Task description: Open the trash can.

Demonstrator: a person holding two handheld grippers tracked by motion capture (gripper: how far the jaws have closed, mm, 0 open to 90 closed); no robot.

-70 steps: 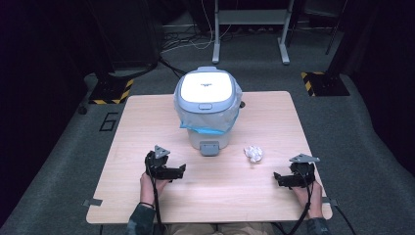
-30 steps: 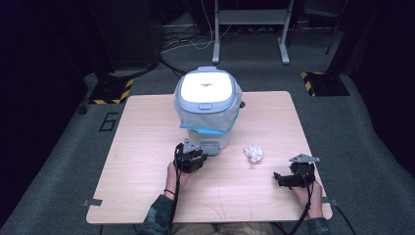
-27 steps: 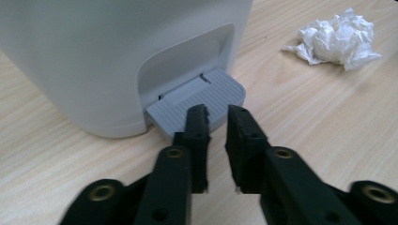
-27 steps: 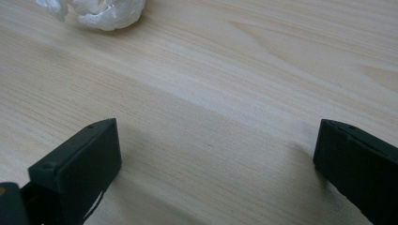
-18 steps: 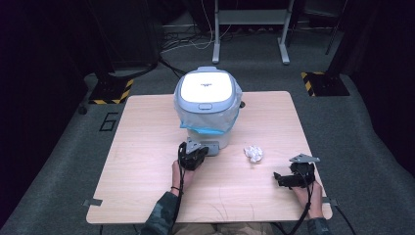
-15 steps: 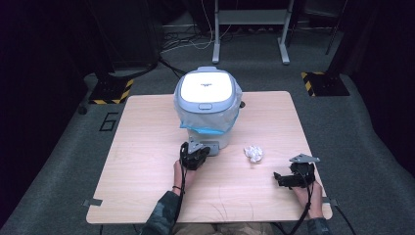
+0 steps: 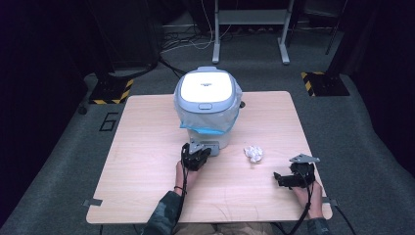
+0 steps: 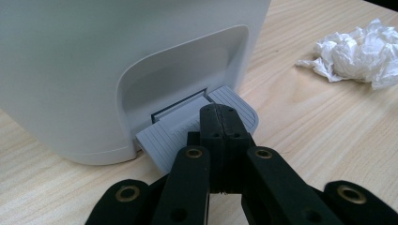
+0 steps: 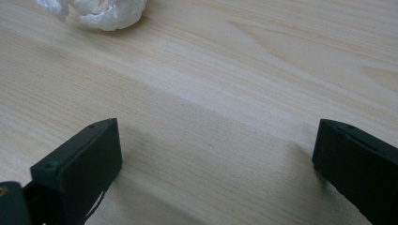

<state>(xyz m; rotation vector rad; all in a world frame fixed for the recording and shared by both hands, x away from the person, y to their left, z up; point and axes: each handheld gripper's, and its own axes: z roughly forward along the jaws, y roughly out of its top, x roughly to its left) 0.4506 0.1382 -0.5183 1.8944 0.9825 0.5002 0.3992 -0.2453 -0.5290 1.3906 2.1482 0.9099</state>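
A small white pedal bin with a clear bag liner and its lid down stands mid-table. My left gripper is at the bin's foot. Its jaws are shut with nothing between them, and their tips lie over the grey ribbed pedal. I cannot tell whether they press on it. A crumpled white tissue lies to the right of the bin. My right gripper rests open near the front right of the table, pointing left. Bare wood lies between its fingers, and the tissue is ahead of them.
The light wooden table has free surface on its left half and along the front edge. Dark floor surrounds it, with a metal stand and cables beyond the far edge.
My left gripper has come from the front left of the table to the bin's pedal, sunk slightly, and its jaws have closed. The right gripper, tissue and bin lid have stayed put.
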